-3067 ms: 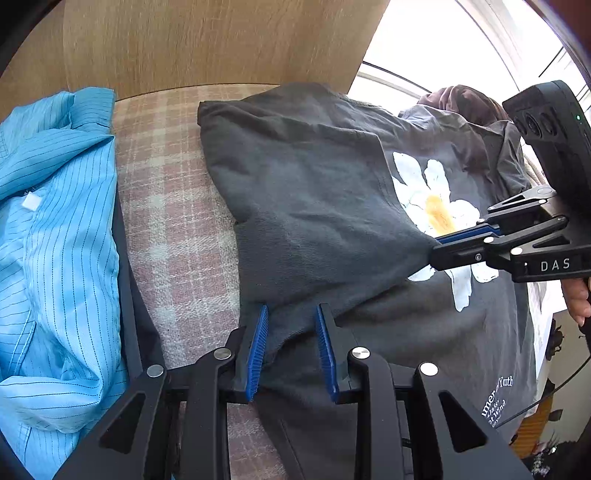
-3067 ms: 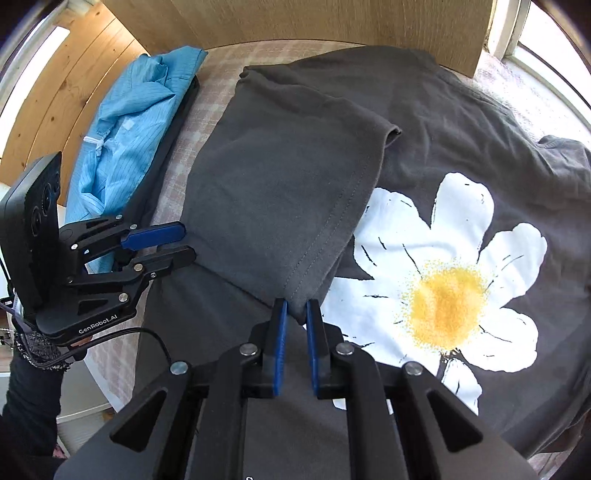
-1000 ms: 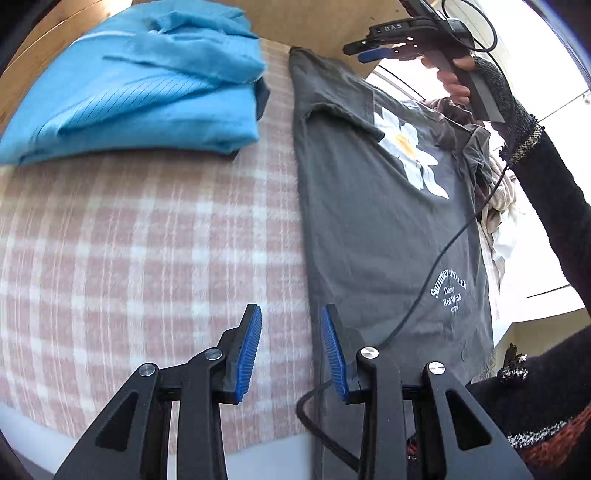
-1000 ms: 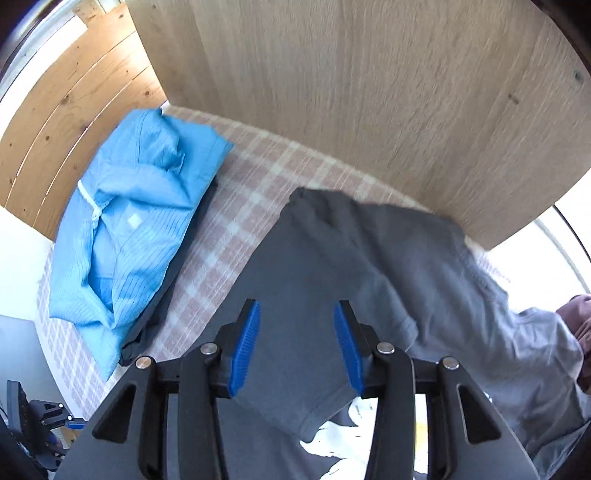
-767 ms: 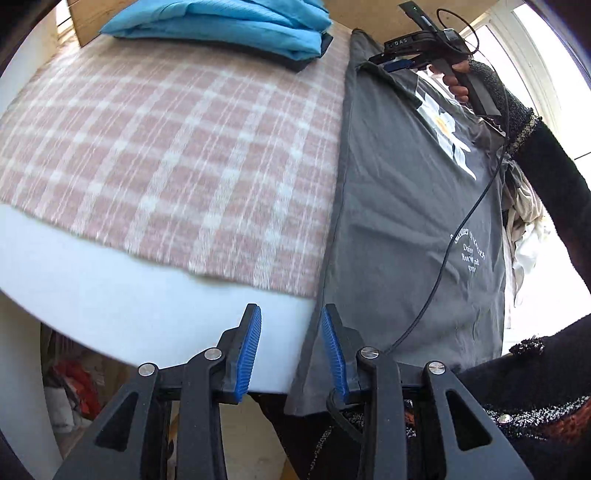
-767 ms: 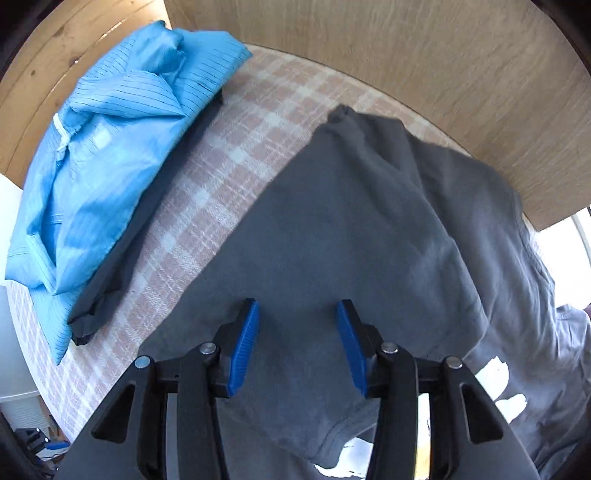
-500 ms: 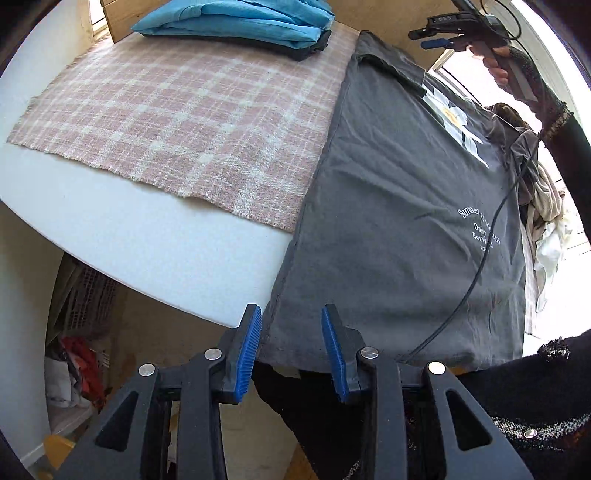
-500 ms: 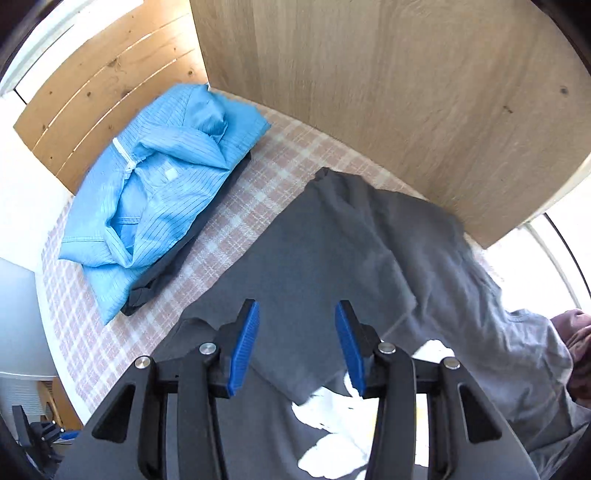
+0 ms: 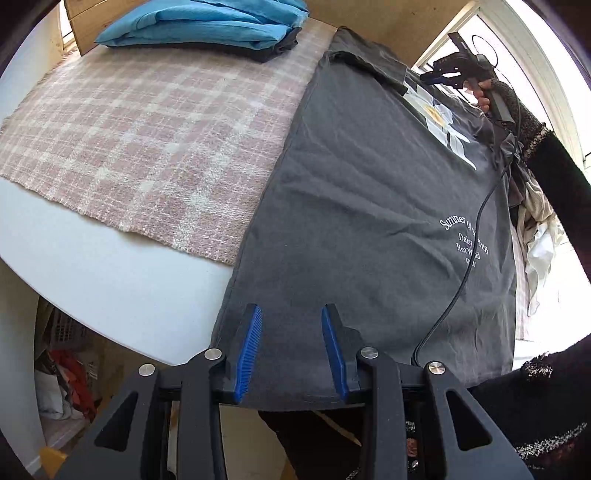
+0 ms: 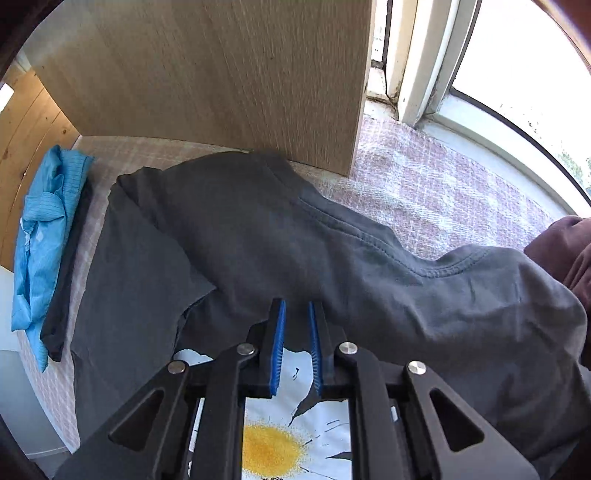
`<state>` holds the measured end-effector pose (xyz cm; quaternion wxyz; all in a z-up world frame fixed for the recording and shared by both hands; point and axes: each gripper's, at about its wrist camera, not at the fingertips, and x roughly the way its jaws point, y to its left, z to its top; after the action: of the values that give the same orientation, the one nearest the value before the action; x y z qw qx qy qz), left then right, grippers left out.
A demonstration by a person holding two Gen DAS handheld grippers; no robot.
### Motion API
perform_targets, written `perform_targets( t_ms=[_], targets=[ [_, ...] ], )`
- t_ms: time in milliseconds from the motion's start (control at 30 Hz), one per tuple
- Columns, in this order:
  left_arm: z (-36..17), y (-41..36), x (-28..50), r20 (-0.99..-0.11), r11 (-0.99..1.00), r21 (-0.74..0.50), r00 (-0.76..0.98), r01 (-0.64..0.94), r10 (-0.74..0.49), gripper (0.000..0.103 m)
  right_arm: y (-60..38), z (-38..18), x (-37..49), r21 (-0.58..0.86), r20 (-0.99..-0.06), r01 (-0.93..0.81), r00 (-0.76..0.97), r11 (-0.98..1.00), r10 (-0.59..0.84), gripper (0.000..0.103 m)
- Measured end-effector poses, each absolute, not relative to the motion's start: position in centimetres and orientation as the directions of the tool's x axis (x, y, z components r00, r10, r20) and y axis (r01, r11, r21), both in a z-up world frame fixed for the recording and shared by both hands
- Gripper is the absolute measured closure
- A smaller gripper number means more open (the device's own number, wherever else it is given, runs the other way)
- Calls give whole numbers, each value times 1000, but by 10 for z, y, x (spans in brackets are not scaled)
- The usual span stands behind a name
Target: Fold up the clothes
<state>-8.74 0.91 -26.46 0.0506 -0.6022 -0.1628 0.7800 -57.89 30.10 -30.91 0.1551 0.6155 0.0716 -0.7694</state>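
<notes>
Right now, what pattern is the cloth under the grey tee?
Pink-and-white plaid cloth, clearest in the left wrist view, beside the grey tee.

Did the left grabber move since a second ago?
Yes. The left gripper slid back along the grey T-shirt to its bottom hem, away from the blue folded shirt.

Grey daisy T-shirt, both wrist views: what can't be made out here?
- Left wrist view: the white lettering on the grey daisy T-shirt is partly crossed by the black cable and too small to read fully.
- Left wrist view: the shirt's hem is hidden behind the left claw.
- Right wrist view: the daisy print is covered by the closing right claw and cut by the bottom edge; whether fabric is pinched is unclear.
</notes>
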Motion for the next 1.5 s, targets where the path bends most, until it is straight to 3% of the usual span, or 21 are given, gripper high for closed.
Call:
perform_targets(
  t_ms=[100, 267, 333, 400, 500, 533, 600, 700, 800, 867, 1067, 1200, 1267, 1500],
  targets=[
    [-272, 11, -90, -932, -947, -304, -238, 102, 274, 71, 305, -308, -589, 7, -956, 303, -276, -953, -94, 95],
    [-274, 9, -88, -927, -942, -321, -237, 101, 291, 70, 299, -290, -581, -81, -933, 328, -357, -941, -44, 95],
    [-274, 10, -87, -928, -944, -317, -237, 90, 289, 70, 296, -283, -565, 37, -934, 389, -314, -920, -170, 94],
    [-273, 10, -86, -928, -947, -312, -237, 79, 287, 70, 287, -292, -554, 57, -948, 441, -257, -896, -187, 94],
    [-273, 10, -85, -927, -946, -314, -241, 75, 288, 70, 279, -300, -550, -77, -940, 454, -330, -888, -87, 95],
    [-273, 10, -84, -925, -946, -315, -245, 71, 290, 70, 284, -299, -557, -132, -925, 420, -378, -898, -41, 90],
    [-274, 10, -82, -924, -947, -315, -247, 59, 292, 70, 299, -298, -573, -101, -925, 347, -378, -932, -40, 76],
    [-273, 10, -82, -928, -950, -309, -231, 42, 291, 70, 307, -289, -573, -78, -931, 349, -361, -934, -58, 76],
    [-261, 4, -90, -898, -915, -394, -251, 86, 363, 74, 309, -273, -553, 21, -922, 412, -344, -911, -176, 76],
    [-249, 17, -105, -889, -926, -377, -286, 15, 358, 74, 301, -276, -543, 77, -933, 450, -282, -890, -223, 76],
    [-271, 65, -133, -930, -941, -301, -172, -156, 326, 76, 285, -285, -538, -40, -937, 480, -323, -876, -133, 77],
    [-271, 61, -120, -940, -943, -278, -153, -181, 306, 78, 300, -285, -547, -85, -929, 456, -358, -886, -95, 47],
    [-272, 55, -111, -940, -943, -278, -149, -185, 307, 82, 311, -286, -550, -66, -929, 437, -356, -897, -105, 39],
    [-268, 26, -93, -929, -943, -327, -164, -64, 333, 85, 334, -244, -534, -26, -910, 380, -392, -925, -136, 46]
  ],
)
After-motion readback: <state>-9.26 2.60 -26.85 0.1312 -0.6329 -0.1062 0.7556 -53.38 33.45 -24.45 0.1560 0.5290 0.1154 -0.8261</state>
